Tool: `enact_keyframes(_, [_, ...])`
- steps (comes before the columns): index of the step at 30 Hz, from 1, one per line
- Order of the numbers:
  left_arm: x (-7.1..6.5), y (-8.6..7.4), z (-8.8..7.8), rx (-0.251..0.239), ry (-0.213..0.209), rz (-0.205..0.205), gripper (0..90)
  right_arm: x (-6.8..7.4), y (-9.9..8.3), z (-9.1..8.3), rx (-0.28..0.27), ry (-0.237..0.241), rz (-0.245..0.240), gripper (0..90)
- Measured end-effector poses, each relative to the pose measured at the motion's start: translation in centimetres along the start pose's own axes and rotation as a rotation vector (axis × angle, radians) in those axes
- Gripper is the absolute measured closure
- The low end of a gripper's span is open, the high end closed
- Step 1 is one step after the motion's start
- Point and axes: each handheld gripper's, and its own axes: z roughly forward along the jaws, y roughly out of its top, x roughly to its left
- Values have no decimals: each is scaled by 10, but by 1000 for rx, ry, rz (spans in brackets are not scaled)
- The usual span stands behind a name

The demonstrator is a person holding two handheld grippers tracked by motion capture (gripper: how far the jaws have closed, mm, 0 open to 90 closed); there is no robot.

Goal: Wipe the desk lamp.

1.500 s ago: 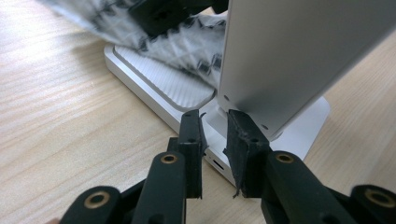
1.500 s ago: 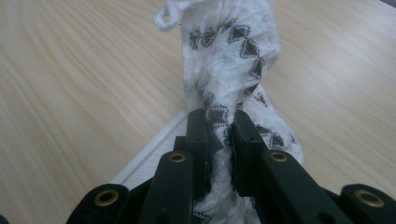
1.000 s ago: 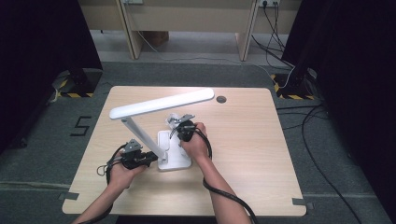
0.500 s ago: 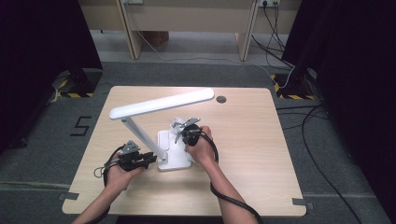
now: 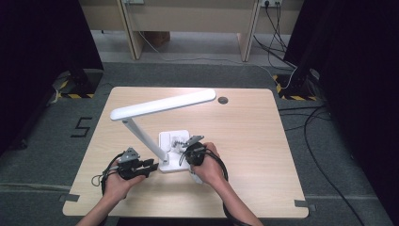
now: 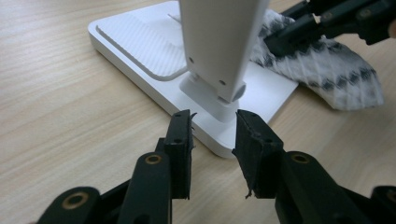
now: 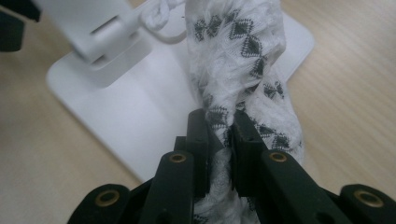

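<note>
While a white desk lamp (image 5: pixel 162 110) stands mid-table (image 5: pixel 263 141), the right gripper (image 7: pixel 219 128) clamps a patterned white cloth (image 7: pixel 238 56) over the lamp's base (image 5: pixel 174 141); the left gripper (image 6: pixel 212 133), jaws apart, sits at that base's near edge.

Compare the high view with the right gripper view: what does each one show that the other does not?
High view alone: the lamp head, the whole table, and the person's hands. Right gripper view alone: the right gripper shut on the patterned white cloth, with its diamond print. Both show the white lamp base on the wood.
</note>
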Motion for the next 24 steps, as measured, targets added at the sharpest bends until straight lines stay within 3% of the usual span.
enact_keyframes(7, [-6,-3,-3,1,-46,-43,544,32,-7,-17,11,104,-38,807])
enact_keyframes(11, [-8,-3,-5,-4,-77,-70,507,47,-7,-19,8,142,-54,805])
enact_keyframes(12, [-10,-3,-6,-6,-92,-81,484,55,-7,-19,-1,175,-63,804])
enact_keyframes(16, [-12,-2,-9,-11,-119,-109,443,69,-6,-16,-17,227,-92,800])
enact_keyframes(24, [-9,0,-12,3,-158,-159,439,84,-5,-12,-44,241,-138,800])
